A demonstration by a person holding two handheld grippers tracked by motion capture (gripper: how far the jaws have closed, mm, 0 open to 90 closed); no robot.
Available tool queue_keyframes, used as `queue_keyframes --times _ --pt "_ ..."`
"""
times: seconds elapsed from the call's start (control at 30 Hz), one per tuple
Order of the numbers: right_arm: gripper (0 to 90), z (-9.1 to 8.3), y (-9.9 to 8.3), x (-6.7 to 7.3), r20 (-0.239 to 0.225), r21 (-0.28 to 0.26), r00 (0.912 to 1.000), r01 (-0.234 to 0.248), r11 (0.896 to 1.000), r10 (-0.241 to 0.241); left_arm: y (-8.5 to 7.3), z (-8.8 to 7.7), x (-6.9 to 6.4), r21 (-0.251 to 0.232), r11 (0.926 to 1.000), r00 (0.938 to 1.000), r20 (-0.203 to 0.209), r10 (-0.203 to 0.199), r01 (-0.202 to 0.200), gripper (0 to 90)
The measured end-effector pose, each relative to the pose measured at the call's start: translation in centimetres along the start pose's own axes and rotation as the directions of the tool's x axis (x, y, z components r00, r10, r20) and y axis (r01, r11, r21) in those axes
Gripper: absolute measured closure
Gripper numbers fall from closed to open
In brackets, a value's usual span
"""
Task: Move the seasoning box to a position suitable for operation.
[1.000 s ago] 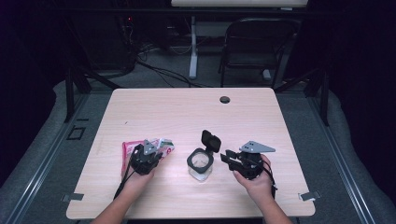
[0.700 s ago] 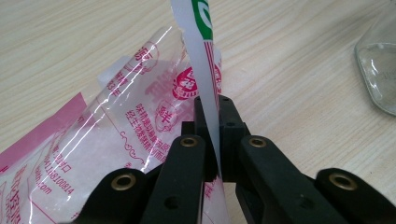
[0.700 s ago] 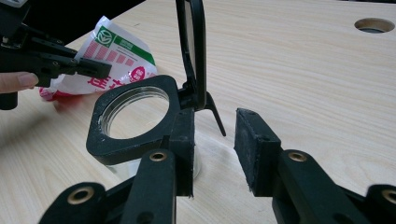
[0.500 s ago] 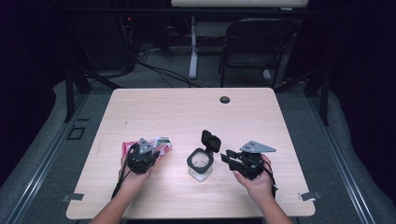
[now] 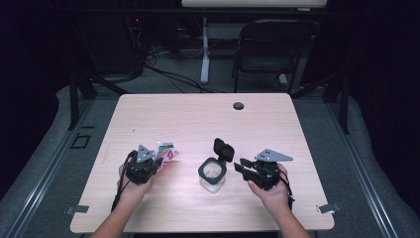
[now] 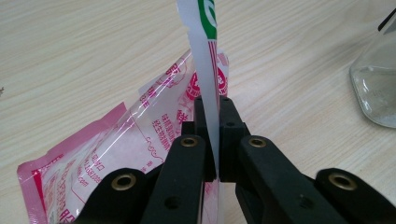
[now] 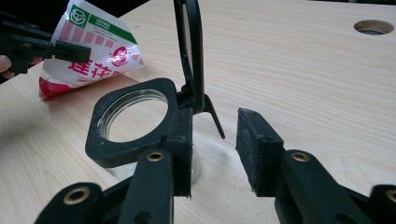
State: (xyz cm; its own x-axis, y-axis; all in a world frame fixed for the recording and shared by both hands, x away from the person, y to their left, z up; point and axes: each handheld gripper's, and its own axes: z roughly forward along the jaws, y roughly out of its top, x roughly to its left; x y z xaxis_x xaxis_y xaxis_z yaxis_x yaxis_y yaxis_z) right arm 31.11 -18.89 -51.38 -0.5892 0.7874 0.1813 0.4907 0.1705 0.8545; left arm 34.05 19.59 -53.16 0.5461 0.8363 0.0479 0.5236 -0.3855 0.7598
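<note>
Pink packet [image 6: 140, 154] is clamped edgewise in the left gripper [image 5: 148, 166] – ready for pouring; right gripper [image 7: 215, 149], jaws just opening and empty, flanks the open jar [image 7: 133, 119].

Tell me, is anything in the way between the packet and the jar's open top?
Nothing visible is. The left tool pinches the packet, and only bare table lies between it and the jar. The lid stands flipped up on the far side, leaving the mouth open.

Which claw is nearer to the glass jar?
The right. The right claw sits just beside the jar, jaws open at its hinge side; the left claw is farther away, clamped on a packet.
</note>
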Motion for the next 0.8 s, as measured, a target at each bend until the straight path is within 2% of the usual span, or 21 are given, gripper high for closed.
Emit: queue_keyframes --times 0.4,0.57,0.7,0.8 --pt "63.6 0.2 0.3 0.1 -0.001 0.008 0.9998 0.018 1.0 -0.018 0.4 -1.9 1.3 -0.048 0.9984 0.9994 -0.017 -0.031 0.03 90.0" --pt "60.1 0.8 0.2 0.0 -0.001 0.045 0.9997 0.023 0.999 -0.023 0.7 -2.8 2.0 -0.077 0.9949 0.9977 -0.009 -0.067 0.066 90.0" --pt "58.0 1.0 0.2 0.0 -0.002 0.056 0.9997 0.023 0.998 -0.023 1.1 -3.4 2.3 -0.088 0.9941 0.9976 -0.022 -0.066 0.064 90.0" --pt "55.8 1.1 0.1 0.0 0.002 0.05 0.9995 0.033 0.998 -0.033 1.4 -3.8 2.4 -0.087 0.9943 0.9964 -0.053 -0.067 0.062 90.0"
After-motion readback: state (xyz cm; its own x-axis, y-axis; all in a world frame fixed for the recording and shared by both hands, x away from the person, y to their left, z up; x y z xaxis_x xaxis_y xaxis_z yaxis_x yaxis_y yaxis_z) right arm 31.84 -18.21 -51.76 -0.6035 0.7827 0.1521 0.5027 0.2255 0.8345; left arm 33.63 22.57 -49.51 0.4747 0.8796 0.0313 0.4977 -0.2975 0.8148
